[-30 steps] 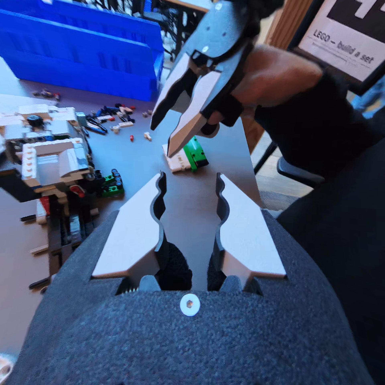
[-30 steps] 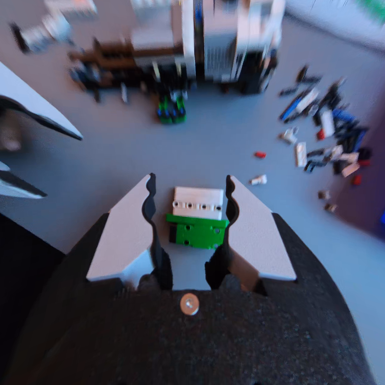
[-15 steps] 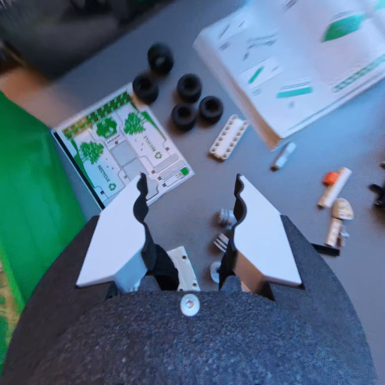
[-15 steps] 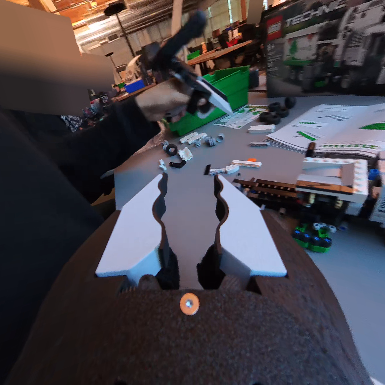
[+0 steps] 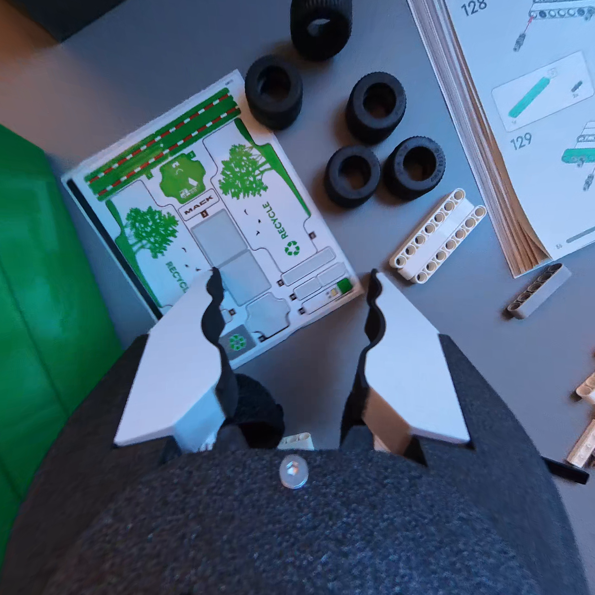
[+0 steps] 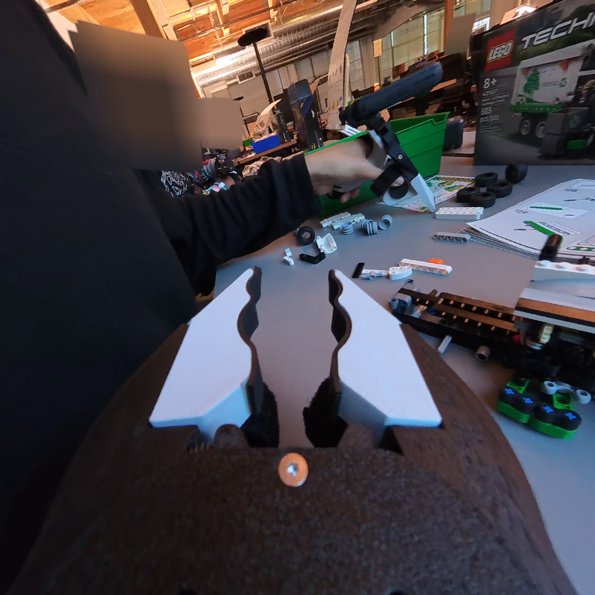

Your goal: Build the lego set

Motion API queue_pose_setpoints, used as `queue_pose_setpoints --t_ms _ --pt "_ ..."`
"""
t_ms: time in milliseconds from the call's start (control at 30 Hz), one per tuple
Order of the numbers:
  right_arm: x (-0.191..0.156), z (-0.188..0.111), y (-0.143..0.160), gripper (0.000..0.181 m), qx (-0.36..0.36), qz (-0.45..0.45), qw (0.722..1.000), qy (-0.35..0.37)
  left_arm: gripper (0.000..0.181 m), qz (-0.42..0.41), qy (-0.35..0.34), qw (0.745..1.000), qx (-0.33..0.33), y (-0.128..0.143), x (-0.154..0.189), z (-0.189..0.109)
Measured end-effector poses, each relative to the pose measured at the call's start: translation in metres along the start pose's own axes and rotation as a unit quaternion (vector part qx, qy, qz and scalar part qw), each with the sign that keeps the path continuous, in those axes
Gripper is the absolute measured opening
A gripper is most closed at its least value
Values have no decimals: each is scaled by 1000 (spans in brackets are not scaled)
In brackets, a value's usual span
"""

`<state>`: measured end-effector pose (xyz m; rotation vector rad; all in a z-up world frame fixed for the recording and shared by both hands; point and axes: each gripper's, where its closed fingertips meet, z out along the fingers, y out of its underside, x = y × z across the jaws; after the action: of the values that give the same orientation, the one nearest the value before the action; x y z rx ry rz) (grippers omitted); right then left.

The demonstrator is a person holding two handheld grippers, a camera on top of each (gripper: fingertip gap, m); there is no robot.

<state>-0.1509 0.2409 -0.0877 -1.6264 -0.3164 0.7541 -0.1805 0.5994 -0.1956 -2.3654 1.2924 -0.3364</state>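
My left gripper (image 5: 293,277) is open and empty, pointing down over the lower edge of a green-and-white sticker sheet (image 5: 225,199). Several black tyres (image 5: 375,103) lie just beyond it, and a white holed beam piece (image 5: 438,236) lies to its right. My right gripper (image 6: 294,273) is open and empty above the grey table, looking across it. The half-built truck chassis (image 6: 483,315) lies to its right, with a green-and-black assembly (image 6: 541,409) near it. The left gripper (image 6: 418,193) also shows far off in the right wrist view, by the white beam piece (image 6: 458,212).
An open instruction booklet (image 5: 531,128) lies at the right and a grey beam (image 5: 537,289) below it. A green bin (image 5: 38,257) stands at the left. Small loose parts (image 6: 347,225) are scattered mid-table. The set's box (image 6: 534,96) stands at the back. The left gripper's tips are roughly 40 cm from the right gripper's.
My left gripper swung from the green-and-white piece to the sticker sheet and moved closer to the tyres. My right gripper lifted from that piece and now looks across the table.
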Motion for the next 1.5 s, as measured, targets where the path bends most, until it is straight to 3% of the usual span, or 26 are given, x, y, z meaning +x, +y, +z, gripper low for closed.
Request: queue_pose_setpoints --t_ms 33,300,433,600,733,833,1000,1100,1200,1267,1333,1400,1500 --pt "-2 1 1 41 -2 -2 1000 -4 82 -1 -1 1000 2 0 1 -1" --pt "-7 3 4 41 -9 -2 1000 -18 51 -1 1 1000 31 2 8 -4" --pt "-7 3 -1 40 3 2 1000 -19 20 32 -30 998 37 6 4 -10" --pt "10 14 -18 39 11 26 1000 9 16 55 -68 989 118 -4 9 -50" --pt "43 40 -37 43 -16 87 995 50 14 105 -87 964 229 -12 46 -117" --pt "49 68 -70 62 6 177 984 -19 13 155 -116 936 294 -5 83 -161" --pt "61 112 -100 66 9 227 972 -52 16 206 -86 909 352 17 149 -196" --pt "53 121 -111 63 22 297 949 -108 16 239 -80 890 379 28 182 -206" --pt "38 113 -109 22 16 330 932 -148 27 274 -70 877 388 41 211 -203" --pt "34 99 -106 5 21 317 939 -134 53 292 -57 870 394 51 227 -202" --pt "33 78 -102 0 31 294 949 -108 81 286 -39 865 411 60 235 -206" --pt "27 50 -108 0 69 265 956 -101 79 257 10 865 431 70 239 -211" --pt "18 6 -118 0 132 235 959 -82 75 177 162 870 432 80 250 -218"
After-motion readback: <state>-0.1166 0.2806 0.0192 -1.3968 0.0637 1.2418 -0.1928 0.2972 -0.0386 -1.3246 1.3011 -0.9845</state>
